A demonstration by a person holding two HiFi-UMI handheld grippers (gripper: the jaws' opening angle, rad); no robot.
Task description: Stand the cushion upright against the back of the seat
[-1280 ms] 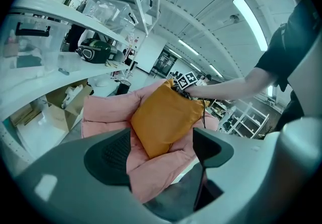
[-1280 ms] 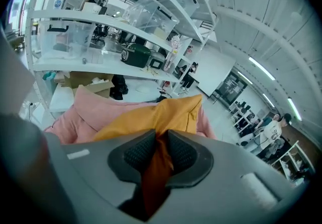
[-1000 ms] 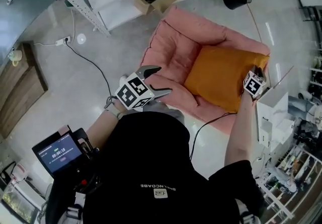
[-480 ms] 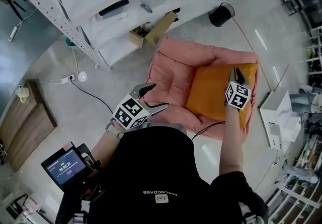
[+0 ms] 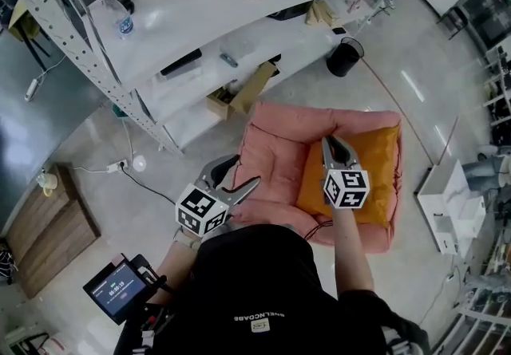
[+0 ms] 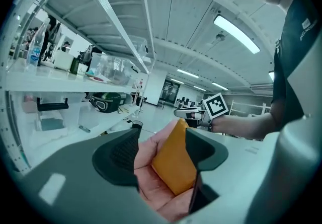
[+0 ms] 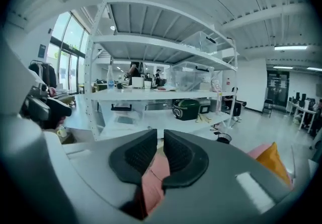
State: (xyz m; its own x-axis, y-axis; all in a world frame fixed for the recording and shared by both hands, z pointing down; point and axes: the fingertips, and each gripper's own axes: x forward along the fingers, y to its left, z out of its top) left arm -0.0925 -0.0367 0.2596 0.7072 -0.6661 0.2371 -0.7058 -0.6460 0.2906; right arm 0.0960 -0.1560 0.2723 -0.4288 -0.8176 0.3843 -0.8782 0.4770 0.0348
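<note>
The orange cushion (image 5: 375,166) rests in the right half of the pink seat (image 5: 275,138), against its padded right side. My right gripper (image 5: 330,144) hovers over the cushion's left edge. Its jaws are closing, nearly together, with nothing between them. In the right gripper view the gripper (image 7: 157,140) shows only the pink seat (image 7: 156,177) below the slit, and the cushion's corner (image 7: 274,160) at the right. My left gripper (image 5: 243,172) hangs off the seat's near left edge with its jaws apart but closing and nothing between them. Beyond that gripper (image 6: 162,135) lie seat and cushion (image 6: 173,162).
A white metal shelf rack (image 5: 160,34) with bottles and dishes stands behind the seat. On the floor beside it are a cardboard box (image 5: 243,94) and a black bin (image 5: 345,57). White boxes (image 5: 447,202) sit right of the seat. A cable (image 5: 128,162) runs at the left.
My right gripper has left the cushion's far right corner and swung left across it while rising. The left gripper has lifted and its jaws have narrowed. The shelf rack has come into view.
</note>
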